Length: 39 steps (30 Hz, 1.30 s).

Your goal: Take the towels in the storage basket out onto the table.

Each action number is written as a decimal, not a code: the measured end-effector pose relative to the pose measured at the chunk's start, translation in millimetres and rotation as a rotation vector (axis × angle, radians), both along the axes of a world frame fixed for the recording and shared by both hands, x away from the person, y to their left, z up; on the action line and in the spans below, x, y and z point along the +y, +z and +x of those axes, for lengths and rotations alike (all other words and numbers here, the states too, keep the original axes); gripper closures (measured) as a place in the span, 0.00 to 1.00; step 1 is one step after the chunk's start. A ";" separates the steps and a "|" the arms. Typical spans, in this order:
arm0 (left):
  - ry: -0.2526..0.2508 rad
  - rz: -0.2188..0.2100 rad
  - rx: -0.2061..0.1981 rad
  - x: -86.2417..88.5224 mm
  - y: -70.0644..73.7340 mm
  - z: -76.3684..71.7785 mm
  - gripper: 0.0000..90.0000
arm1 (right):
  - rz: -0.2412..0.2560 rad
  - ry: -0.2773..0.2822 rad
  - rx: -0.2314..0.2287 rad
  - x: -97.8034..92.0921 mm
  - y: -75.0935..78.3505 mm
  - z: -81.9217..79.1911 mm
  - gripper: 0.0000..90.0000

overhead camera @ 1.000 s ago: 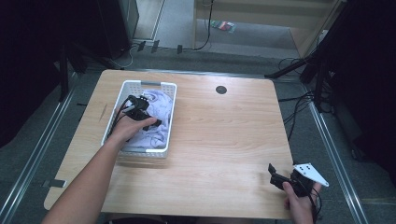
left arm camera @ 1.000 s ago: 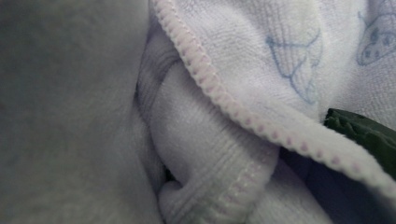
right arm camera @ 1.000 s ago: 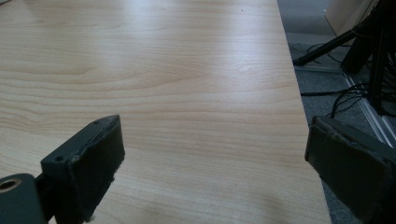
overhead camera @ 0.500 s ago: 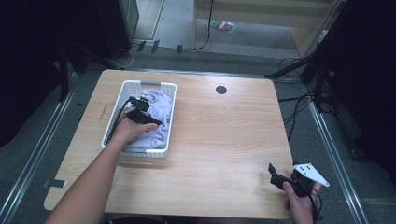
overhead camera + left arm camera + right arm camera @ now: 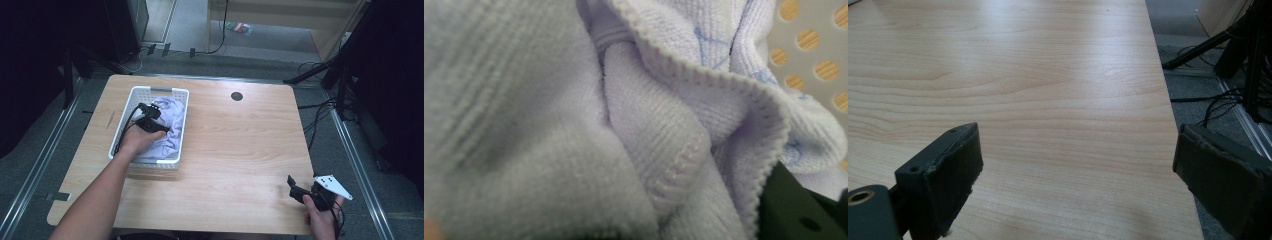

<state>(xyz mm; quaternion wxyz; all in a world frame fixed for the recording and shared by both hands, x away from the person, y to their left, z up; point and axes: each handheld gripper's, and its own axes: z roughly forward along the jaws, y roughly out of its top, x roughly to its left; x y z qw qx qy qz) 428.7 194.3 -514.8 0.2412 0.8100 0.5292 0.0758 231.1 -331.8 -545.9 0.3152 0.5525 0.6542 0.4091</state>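
The tabletop [image 5: 240, 150] carries a white perforated basket [image 5: 131, 100] at its left. In the basket lies a crumpled pale lilac knitted cloth [image 5: 172, 117] with thin blue lines. The left gripper [image 5: 159, 126] is pressed down into the cloth's folds; one jaw peeks out beside the hem, and I cannot tell how far its jaws stand. The right gripper [image 5: 291, 184] hovers near the tabletop's front right corner, jaws wide apart, holding nothing. No writing is readable.

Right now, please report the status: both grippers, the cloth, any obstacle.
Left gripper down in the white basket, buried in lilac cloth; grip unclear. Right gripper open, idle over the table's near right corner. No obstacle seen.
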 end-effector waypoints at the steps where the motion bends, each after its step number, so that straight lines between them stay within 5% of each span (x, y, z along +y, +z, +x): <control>1: 0.006 -0.001 0.003 -0.7 0.2 0.2 0.71 | -0.002 -0.001 0.001 0.2 0.0 0.0 0.06; 8: -0.001 0.040 0.016 -4.2 6.1 -0.3 0.76 | 0.001 0.002 -0.002 -0.2 0.0 -0.2 0.06; 19: 0.002 0.031 0.018 -1.9 16.8 -0.2 0.76 | 0.001 -0.001 -0.002 -0.6 0.1 -0.2 0.06; 39: 0.010 0.013 -0.094 8.8 81.1 -2.8 0.76 | 0.004 -0.005 0.002 -0.4 0.2 -0.1 0.03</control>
